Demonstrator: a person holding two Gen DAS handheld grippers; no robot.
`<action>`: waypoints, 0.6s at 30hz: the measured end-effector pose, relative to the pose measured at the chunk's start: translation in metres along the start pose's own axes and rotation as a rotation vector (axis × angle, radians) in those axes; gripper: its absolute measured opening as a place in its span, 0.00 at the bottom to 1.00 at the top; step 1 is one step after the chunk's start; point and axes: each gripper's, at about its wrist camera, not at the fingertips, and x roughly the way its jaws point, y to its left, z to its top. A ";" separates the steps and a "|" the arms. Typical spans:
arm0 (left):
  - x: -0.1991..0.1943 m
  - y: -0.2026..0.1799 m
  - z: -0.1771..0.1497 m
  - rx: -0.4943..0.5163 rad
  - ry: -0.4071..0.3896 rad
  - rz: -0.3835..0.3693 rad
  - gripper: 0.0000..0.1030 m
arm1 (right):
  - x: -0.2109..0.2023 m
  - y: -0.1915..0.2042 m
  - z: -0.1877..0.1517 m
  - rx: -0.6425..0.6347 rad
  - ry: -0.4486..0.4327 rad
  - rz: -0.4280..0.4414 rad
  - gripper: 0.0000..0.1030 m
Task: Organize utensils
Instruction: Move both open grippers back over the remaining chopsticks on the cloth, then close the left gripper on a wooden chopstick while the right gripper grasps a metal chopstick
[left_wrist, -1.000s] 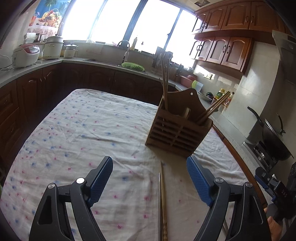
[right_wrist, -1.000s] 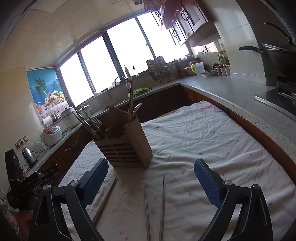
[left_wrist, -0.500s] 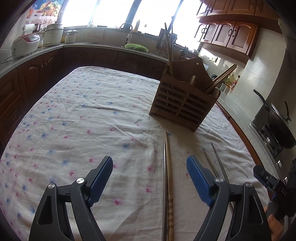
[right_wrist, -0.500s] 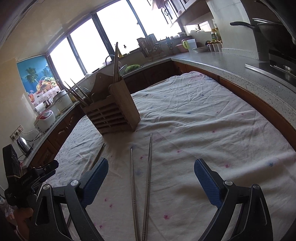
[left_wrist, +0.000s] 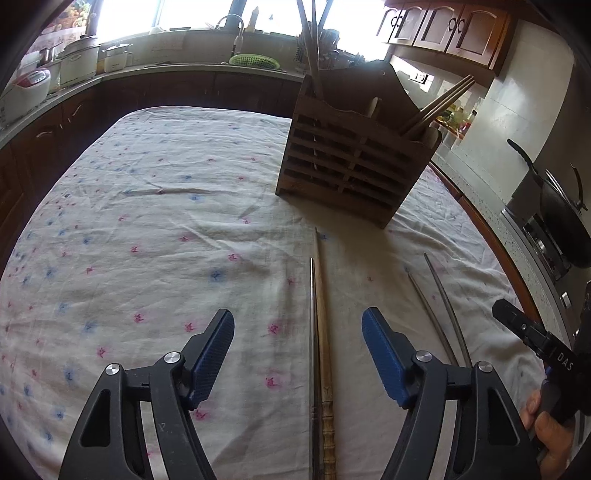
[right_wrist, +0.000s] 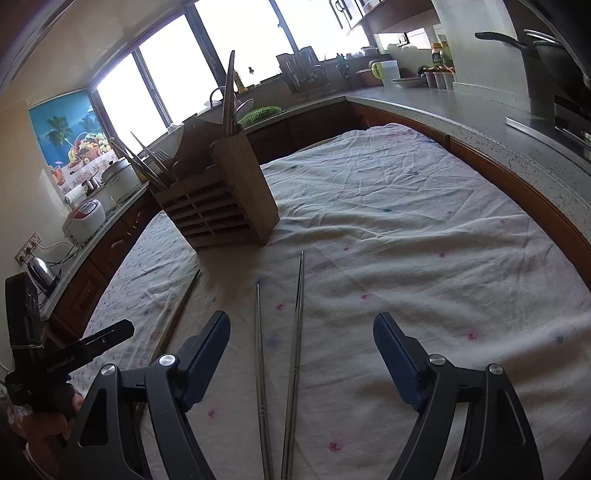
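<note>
A sunlit kitchen here, with dark wooden cabinets (left_wrist: 443, 26) up on the wall and a grey counter (right_wrist: 461, 110) running round under the bright windows (right_wrist: 177, 66). In the middle sits the table, draped in a rumpled white cloth with pink and blue flower specks (left_wrist: 147, 221). On that cloth stands the slatted brown wooden utensil holder (left_wrist: 351, 162), upright, with wooden chopsticks (left_wrist: 439, 107) leaning out of one compartment and more sticks rising tall from another. Off on the stove side, a black wok (left_wrist: 557, 218); on the counter by the window, a white rice cooker (right_wrist: 83, 221) and a green basket (left_wrist: 255, 61). Now down to the loose pieces: a turned wooden chopstick (left_wrist: 325, 350) lies on the cloth in front of the holder, with a thin metal chopstick (left_wrist: 313, 332) pressed right alongside it, both running straight between the left gripper (left_wrist: 298, 354) fingers (left_wrist: 218, 350), which are spread wide and holding nothing. Over to the side, a pair of steel chopsticks (right_wrist: 280, 350) lies on the cloth, tips towards the holder and slightly splayed, and the right gripper (right_wrist: 302, 362) hangs just above them, its blue-padded fingers (right_wrist: 397, 354) well apart, nothing clamped. None of the four loose sticks touches the holder.
</note>
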 end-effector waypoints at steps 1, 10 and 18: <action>0.004 -0.002 0.003 0.006 0.007 0.000 0.66 | 0.003 0.000 0.002 0.000 0.006 0.002 0.70; 0.048 -0.016 0.037 0.078 0.084 0.005 0.49 | 0.038 0.006 0.022 -0.039 0.079 -0.001 0.51; 0.087 -0.028 0.058 0.129 0.135 0.011 0.36 | 0.073 0.012 0.031 -0.096 0.163 -0.034 0.34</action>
